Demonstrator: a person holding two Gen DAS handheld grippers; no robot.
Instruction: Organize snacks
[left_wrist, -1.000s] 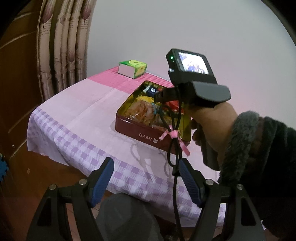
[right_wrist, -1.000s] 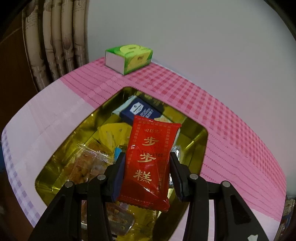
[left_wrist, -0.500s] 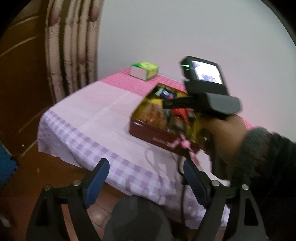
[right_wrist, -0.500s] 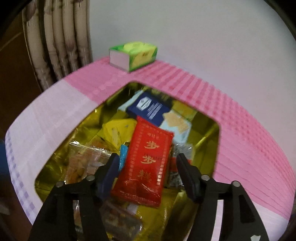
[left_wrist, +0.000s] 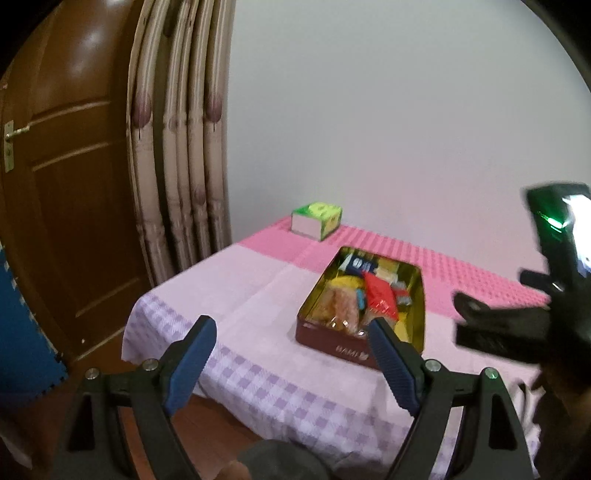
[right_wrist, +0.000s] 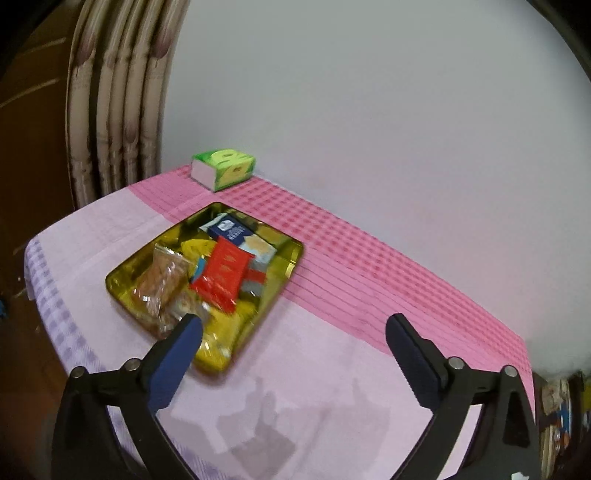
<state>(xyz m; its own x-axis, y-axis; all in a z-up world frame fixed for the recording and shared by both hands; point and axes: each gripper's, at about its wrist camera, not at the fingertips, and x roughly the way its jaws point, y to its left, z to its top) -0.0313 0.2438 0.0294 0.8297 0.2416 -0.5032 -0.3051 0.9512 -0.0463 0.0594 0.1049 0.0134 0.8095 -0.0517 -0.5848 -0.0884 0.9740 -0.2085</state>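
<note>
Fingers of your right gripper (right_wrist: 293, 334) had spread wide and empty and pulled back over the tablecloth (right_wrist: 314, 369); a second earlier they pinched the red packet (right_wrist: 223, 272). That packet lay atop the other snacks in the tin (right_wrist: 284, 275), so that placement looked finished. Your left gripper (left_wrist: 291, 338) also hung open, back off the table. Beyond, the tissue box (right_wrist: 223, 169) sat untouched.

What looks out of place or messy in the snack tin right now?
Mostly the red packet: it lies slanted on top of the other snacks in the tin, not flat among them. Nothing has spilled onto the tablecloth.
</note>
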